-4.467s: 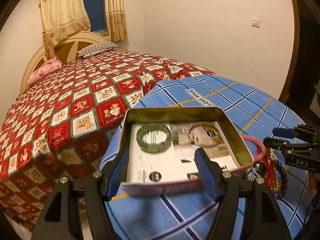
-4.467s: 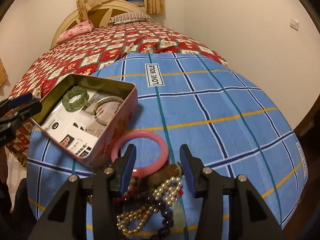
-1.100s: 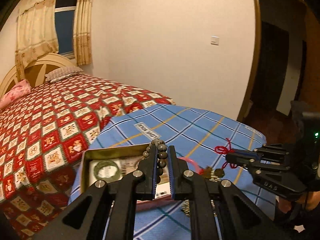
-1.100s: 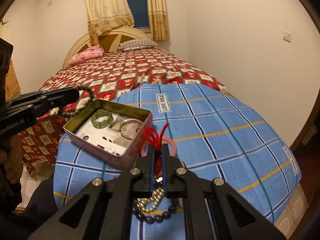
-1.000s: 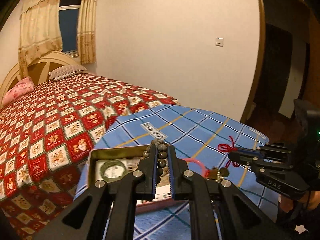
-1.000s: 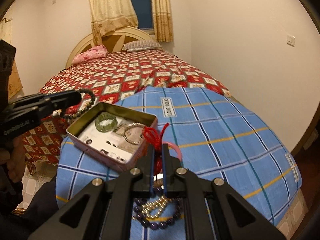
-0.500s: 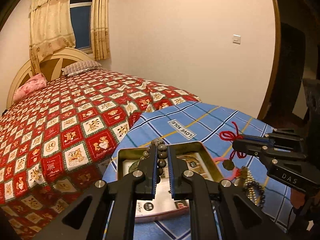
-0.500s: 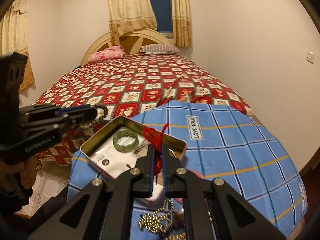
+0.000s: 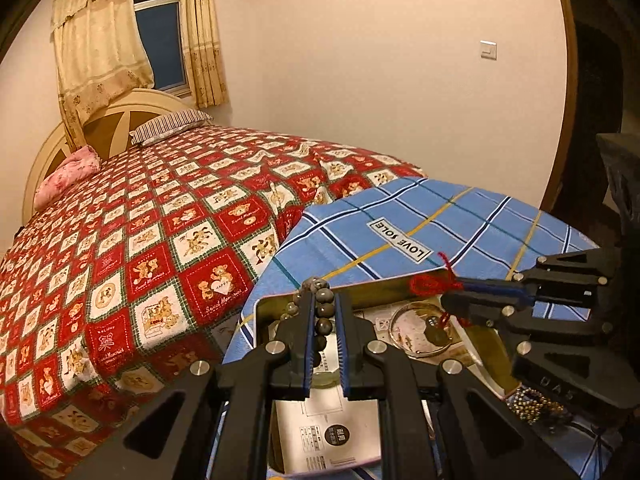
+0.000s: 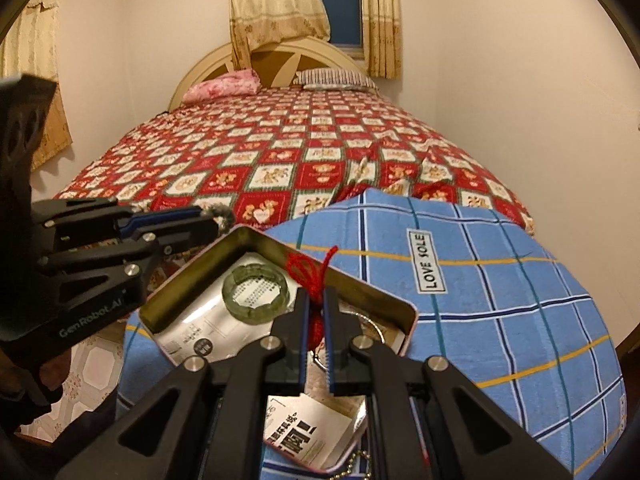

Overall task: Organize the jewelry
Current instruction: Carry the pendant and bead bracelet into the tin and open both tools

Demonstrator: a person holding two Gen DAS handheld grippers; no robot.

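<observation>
Bedroom: cream walls, curtained window [image 10: 338, 4] far ahead of both grippers.
Bed [image 10: 280, 160]: red patchwork quilt with bear panels, stretching away beyond the gripper tips, two pillows at the headboard.
Blue plaid cloth [image 10: 500, 280]: spread under both grippers, "LOVE SOLE" label ahead and right of the right gripper.
Tin box [image 10: 192, 280]: open, gold inside, sitting on the cloth right below both sets of fingers, printed paper lining its floor.
Left gripper [image 9: 323, 308]: over the tin's near-left side, jaws clamped on a dark bead bracelet [image 9: 324, 310], beads stacked between the blue pads and poking out past the tips.
Right gripper [image 10: 316, 312]: over the tin's middle, jaws pinched tight on a red knotted cord [image 10: 310, 270], its knot sticking up past the tips.
Green bangle [image 10: 256, 294]: lying flat in the tin, just left of the right gripper's tips.
Metal bangle [image 9: 420, 330]: thin ring in the tin, under the right gripper's fingers.
Gold bead chain [image 9: 532, 404]: on the cloth outside the tin, beneath the right gripper's body.
</observation>
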